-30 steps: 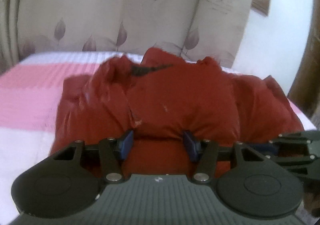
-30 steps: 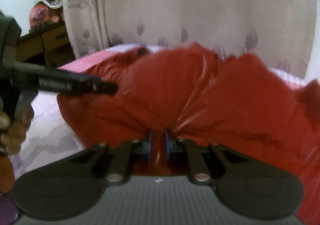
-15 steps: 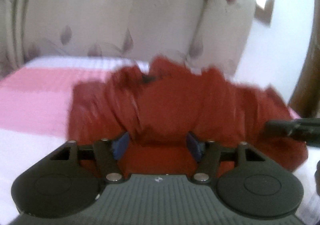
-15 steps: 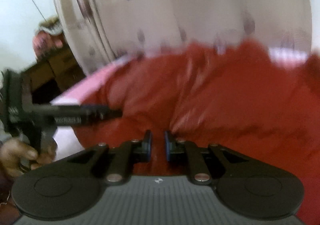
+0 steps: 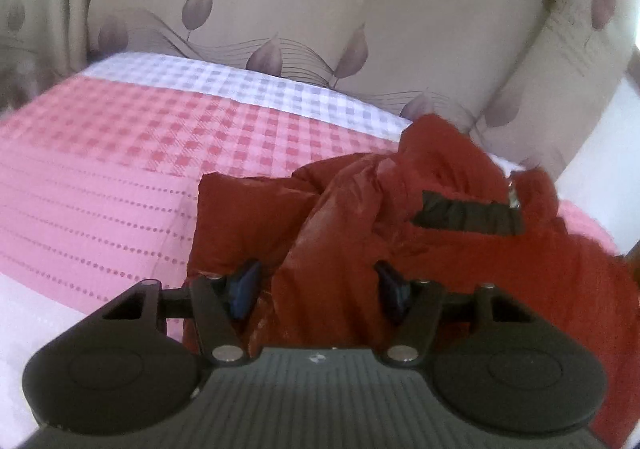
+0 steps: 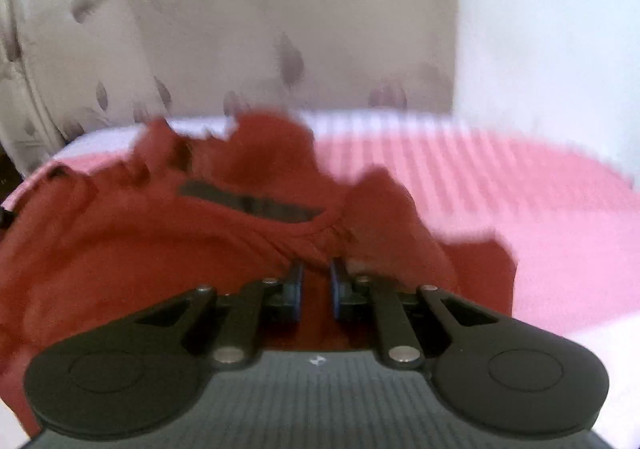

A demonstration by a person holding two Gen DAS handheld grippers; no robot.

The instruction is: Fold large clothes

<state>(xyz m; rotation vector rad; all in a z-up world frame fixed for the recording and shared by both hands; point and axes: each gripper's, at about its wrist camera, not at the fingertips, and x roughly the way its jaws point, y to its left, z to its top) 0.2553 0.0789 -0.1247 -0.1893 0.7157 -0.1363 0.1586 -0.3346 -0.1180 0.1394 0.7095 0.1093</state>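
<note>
A dark red puffy jacket with a black strip near its collar lies bunched on a pink and white checked bed cover. My left gripper is open, its blue-padded fingers wide apart with a fold of the jacket between them, not pinched. In the right wrist view the jacket fills the left and middle. My right gripper is shut on a thin fold of the jacket, its pads close together with red cloth in the narrow gap.
A beige curtain with purple leaf print hangs behind the bed and also shows in the right wrist view. A white wall is at the right. The bed cover stretches to the right of the jacket.
Both views have swung: the left camera turned left, showing more bed cover; the right camera turned right. The left gripper stays open, the right stays shut on the jacket. Neither gripper shows in the other's view now.
</note>
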